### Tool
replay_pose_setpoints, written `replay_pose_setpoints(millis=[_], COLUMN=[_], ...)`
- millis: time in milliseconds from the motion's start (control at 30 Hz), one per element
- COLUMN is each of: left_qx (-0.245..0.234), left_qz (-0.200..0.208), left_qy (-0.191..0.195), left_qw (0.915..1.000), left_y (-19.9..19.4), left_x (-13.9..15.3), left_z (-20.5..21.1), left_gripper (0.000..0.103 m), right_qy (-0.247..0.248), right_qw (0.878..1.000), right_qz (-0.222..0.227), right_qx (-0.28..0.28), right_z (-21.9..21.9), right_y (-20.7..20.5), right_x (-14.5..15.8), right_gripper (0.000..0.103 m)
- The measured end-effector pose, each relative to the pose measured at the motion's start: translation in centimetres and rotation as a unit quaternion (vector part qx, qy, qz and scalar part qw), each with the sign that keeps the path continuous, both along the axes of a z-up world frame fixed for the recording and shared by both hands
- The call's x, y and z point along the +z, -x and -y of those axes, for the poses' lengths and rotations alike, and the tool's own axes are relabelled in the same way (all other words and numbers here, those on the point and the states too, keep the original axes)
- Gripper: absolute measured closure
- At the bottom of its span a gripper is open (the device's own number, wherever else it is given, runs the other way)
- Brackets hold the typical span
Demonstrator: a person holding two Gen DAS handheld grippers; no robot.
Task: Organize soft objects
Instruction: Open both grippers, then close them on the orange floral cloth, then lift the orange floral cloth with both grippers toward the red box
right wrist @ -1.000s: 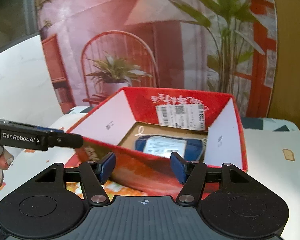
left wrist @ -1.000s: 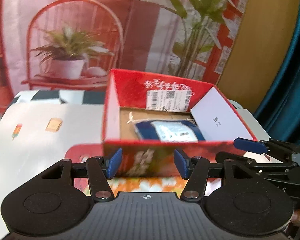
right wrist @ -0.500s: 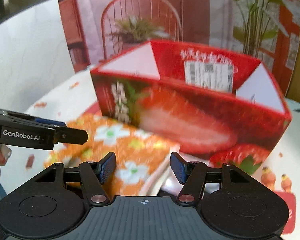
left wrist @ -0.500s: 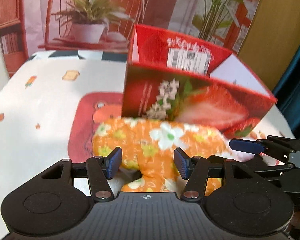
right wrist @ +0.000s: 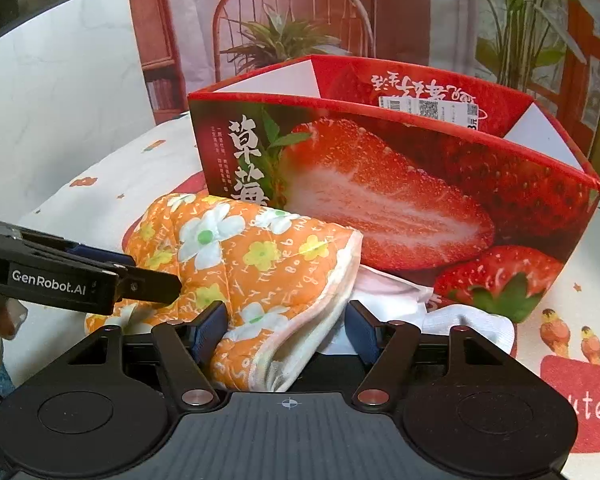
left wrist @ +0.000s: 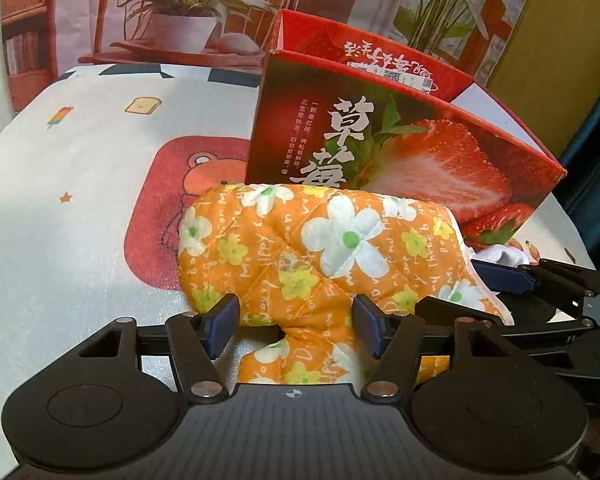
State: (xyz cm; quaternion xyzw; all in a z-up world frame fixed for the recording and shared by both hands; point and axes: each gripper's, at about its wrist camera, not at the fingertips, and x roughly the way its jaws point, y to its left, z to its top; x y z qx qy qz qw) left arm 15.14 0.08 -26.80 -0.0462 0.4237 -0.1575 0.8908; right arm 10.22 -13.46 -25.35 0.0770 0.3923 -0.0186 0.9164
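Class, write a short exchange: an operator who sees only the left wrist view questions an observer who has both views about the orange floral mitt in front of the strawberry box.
Operator: I see the right gripper only from the side. Is it shut on the orange floral mitt?
Observer: No. The right wrist view shows its jaws open, one on each side of the mitt's cuff end.
Operator: What is the white scrap just past the mitt?
Observer: A crumpled white cloth. It lies on the table at the foot of the strawberry box, and the mitt's cuff hides its left part.
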Motion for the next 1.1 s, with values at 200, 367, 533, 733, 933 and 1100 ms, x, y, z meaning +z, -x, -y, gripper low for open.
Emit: replay_pose_setpoints(millis=[200,367,533,733,933,1100], left_qx=[0.0,-0.002,-0.001,-0.001,0.0,0.001], left_qz=[0.0,-0.003,-0.005,-0.005,-0.007,-0.008], left_qy=[0.006,0.013,0.014,0.014,0.017,0.019], left_qw=[1.0,0.9999,0.9999,0.9999,0.9998,0.9998], left_y=[0.0,0.1,0.1,0.0,0.1,0.1], left_x=[-0.2,-0.4,-0.5,-0.5,-0.7,-0.7], left_z=[0.0,-0.3,-0.3,-0.3,-0.2,-0.5], left_gripper=[0.037,0.037,0.037,0.037,0.037,0.036], right_qy=[-0.022,-0.05,-0.087,-0.103,-0.106,-0.084], right_qw=[1.0,0.999,0.996,0.994,0.994,0.996], right_qz=[-0.005,-0.01,-0.013,-0.014,0.002,0.002], right_qx=[-0.005,-0.017,-0.035,-0.044,-0.035,-0.032], right_z=[0.7,1.4,2.4,2.6,2.0,1.7], right_y=[-0.3,-0.8,-1.5,-2.3,-2.2,-1.9], right_x=[0.1,0.1,-0.1,0.1,1.0,0.9], right_gripper=[0.039,0.037,0.036,0.041,0.06,0.079])
